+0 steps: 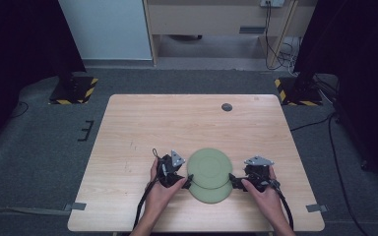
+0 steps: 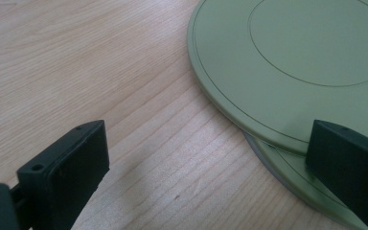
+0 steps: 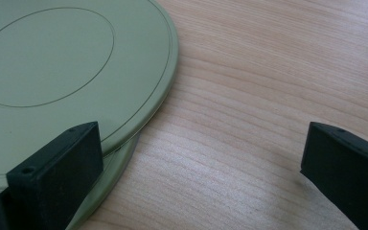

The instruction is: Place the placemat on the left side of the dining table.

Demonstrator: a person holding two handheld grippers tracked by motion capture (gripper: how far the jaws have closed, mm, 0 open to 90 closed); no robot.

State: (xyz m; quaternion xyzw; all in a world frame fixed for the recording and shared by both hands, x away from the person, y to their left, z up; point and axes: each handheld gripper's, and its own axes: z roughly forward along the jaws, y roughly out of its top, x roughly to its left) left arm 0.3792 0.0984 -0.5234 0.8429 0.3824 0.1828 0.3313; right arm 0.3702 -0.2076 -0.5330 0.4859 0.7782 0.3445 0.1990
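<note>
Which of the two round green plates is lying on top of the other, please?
The farther round green plate lies on top, its whole ringed face showing; the nearer plate peeks out beneath as a crescent toward the person.

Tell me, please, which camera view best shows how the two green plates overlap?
The high view: both plates show whole, the upper plate lying offset on the lower plate. The left gripper view and the right gripper view show the stacked rims close up, with only a sliver of the lower one.
</note>
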